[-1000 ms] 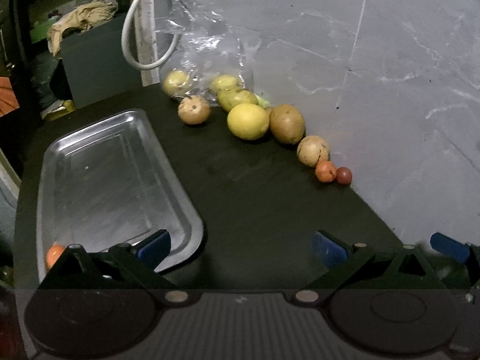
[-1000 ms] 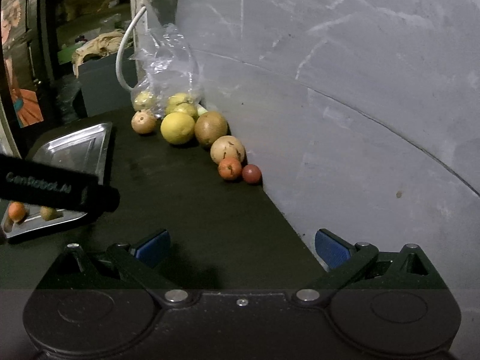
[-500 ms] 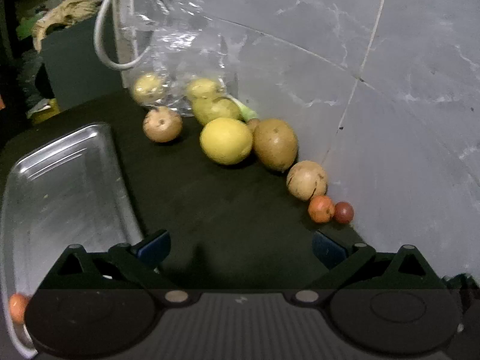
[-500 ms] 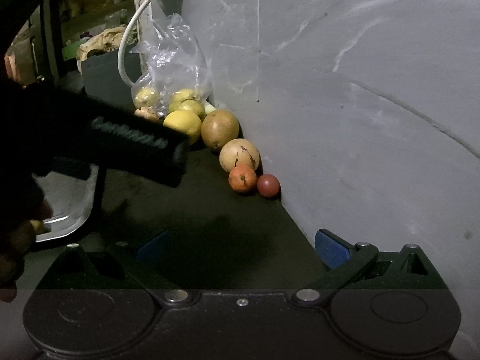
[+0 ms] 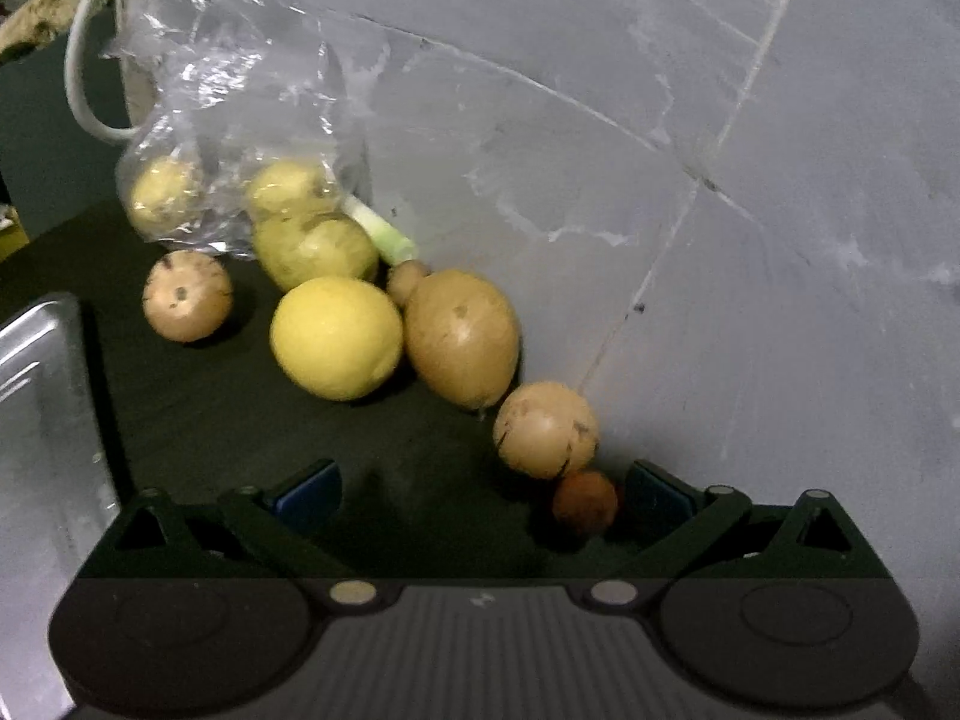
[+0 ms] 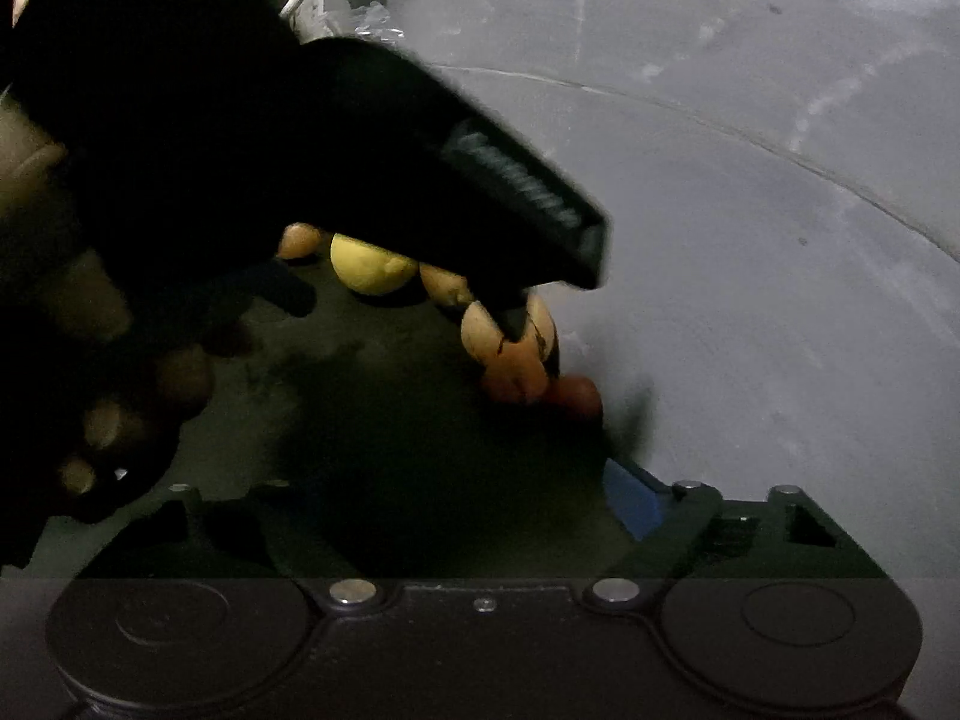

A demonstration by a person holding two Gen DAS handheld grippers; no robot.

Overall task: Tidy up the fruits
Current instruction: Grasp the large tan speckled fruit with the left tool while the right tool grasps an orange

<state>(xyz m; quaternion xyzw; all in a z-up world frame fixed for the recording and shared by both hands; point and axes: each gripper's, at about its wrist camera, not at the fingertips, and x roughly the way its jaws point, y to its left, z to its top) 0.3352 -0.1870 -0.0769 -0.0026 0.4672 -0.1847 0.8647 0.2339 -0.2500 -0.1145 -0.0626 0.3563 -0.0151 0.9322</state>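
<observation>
Along the grey wall runs a row of fruit: a yellow lemon (image 5: 336, 336), a brown oval fruit (image 5: 462, 339), a round tan fruit (image 5: 546, 429) and a small orange fruit (image 5: 585, 501). My left gripper (image 5: 480, 492) is open and low over the dark table. The small orange fruit lies just inside its right fingertip. Another tan fruit (image 5: 187, 303) sits apart at the left. In the right wrist view my right gripper (image 6: 456, 498) is open and holds nothing. A small red fruit (image 6: 576, 396) lies beside the orange fruit (image 6: 516, 375).
A clear plastic bag (image 5: 228, 138) with more yellow-green fruit leans on the wall at the back. A metal tray (image 5: 42, 420) lies at the left edge. The black housing (image 6: 360, 150) of the left tool and a person's hand (image 6: 90, 360) block much of the right wrist view.
My left gripper has moved forward and to the right, down to the fruit row, so the small orange fruit now sits by its right fingertip. It has crossed into the right wrist view.
</observation>
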